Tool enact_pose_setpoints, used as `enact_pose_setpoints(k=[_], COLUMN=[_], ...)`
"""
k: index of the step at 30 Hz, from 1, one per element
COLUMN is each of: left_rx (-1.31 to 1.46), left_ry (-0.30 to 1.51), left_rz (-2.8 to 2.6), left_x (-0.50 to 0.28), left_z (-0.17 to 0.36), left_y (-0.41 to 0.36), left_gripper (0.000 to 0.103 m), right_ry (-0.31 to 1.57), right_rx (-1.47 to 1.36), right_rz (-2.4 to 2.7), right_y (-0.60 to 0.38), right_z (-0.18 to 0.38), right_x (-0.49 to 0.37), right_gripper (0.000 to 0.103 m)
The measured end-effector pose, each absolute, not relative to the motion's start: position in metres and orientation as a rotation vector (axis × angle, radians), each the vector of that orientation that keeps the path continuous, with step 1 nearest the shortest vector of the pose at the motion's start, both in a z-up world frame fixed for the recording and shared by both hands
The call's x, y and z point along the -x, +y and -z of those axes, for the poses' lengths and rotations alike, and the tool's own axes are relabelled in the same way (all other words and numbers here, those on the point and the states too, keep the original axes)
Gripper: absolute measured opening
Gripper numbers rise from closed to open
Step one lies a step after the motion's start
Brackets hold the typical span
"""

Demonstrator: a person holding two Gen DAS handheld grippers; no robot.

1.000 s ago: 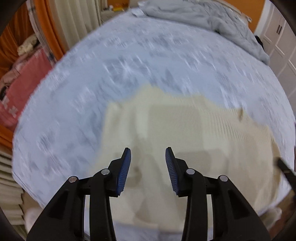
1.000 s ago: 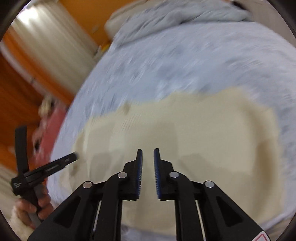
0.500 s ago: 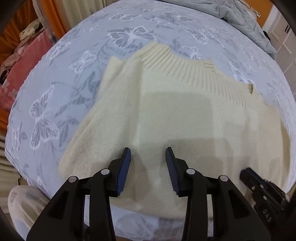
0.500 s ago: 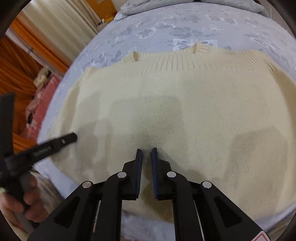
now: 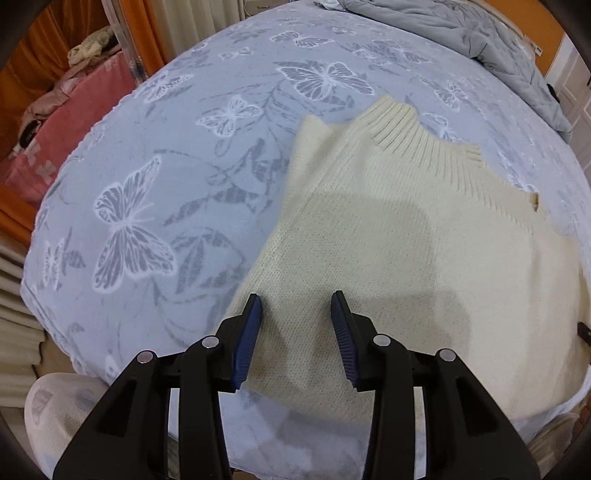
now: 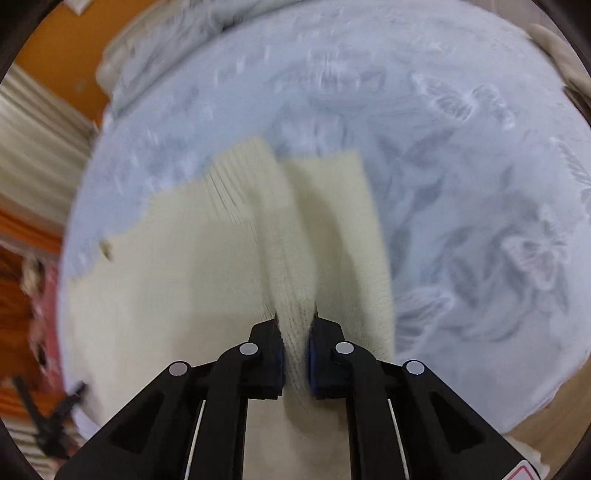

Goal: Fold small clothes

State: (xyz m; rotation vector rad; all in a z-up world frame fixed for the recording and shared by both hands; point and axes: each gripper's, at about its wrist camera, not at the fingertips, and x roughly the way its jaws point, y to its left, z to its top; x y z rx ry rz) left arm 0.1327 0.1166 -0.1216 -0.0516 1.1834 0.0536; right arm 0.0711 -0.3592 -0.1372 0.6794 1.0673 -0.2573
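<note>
Cream knit sweater (image 5: 388, 236) on the bed (image 5: 177, 155); right claw (image 6: 295, 325) clamped on a ridge of knit, left claw (image 5: 295, 314) apart above the fabric.

Right wrist view is motion-blurred: butterfly print of the bedspread barely reads and the sweater's far edge is smeared; the pinched fold hides the pads. Sweater's right part is cut off in the left wrist view. The other tool (image 6: 55, 413) shows only as a dark blur at lower left. Versus 0.5 s ago: the right claw then held nothing over the flat sweater; now knit is drawn up between the fingers. Left claw has shifted toward the sweater's left edge, gap unchanged. Grey quilt (image 5: 480, 33) at the far end.
</note>
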Motion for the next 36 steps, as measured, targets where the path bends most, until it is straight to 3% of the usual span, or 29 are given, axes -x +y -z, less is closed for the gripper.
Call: enact_pose_setpoints(k=[3, 7, 13, 20, 26, 29, 31, 36], left_rx=[0.066, 0.049, 0.033, -0.011, -0.004, -0.013, -0.006, -0.001], left_ry=[1.2, 1.205, 1.205, 1.193, 1.201, 1.192, 1.189, 1.193], left_rz=[-0.042, -0.039, -0.048, -0.067, -0.048, -0.052, -0.053, -0.036], left_x=[-0.136, -0.136, -0.137, -0.135, -0.135, -0.134, -0.134, -0.134], left_z=[0.121, 0.125, 0.126, 0.128, 0.127, 0.128, 0.127, 0.127], left_y=[0.122, 0.122, 0.119, 0.112, 0.114, 0.113, 0.113, 0.115], left_gripper=[0.04, 0.04, 0.04, 0.04, 0.04, 0.04, 0.04, 0.04], right_ry=[0.98, 1.134, 0.992, 1.112, 0.98, 1.095, 1.174, 1.108], right_rx=[-0.703, -0.684, -0.673, -0.527, -0.49, -0.517, -0.532, -0.502], right_rz=[0.261, 0.301, 0.31, 0.441, 0.346, 0.373, 0.403, 0.372], right_y=[-0.37, -0.375, -0.363, -0.346, -0.328, -0.328, -0.33, -0.313], right_z=[0.116, 0.17, 0.105, 0.136, 0.079, 0.115, 0.155, 0.117], right_x=[-0.059, -0.069, -0.051, -0.033, -0.027, -0.034, -0.038, -0.045], right_gripper=[0.007, 0.006, 0.014, 0.016, 0.02, 0.02, 0.008, 0.015])
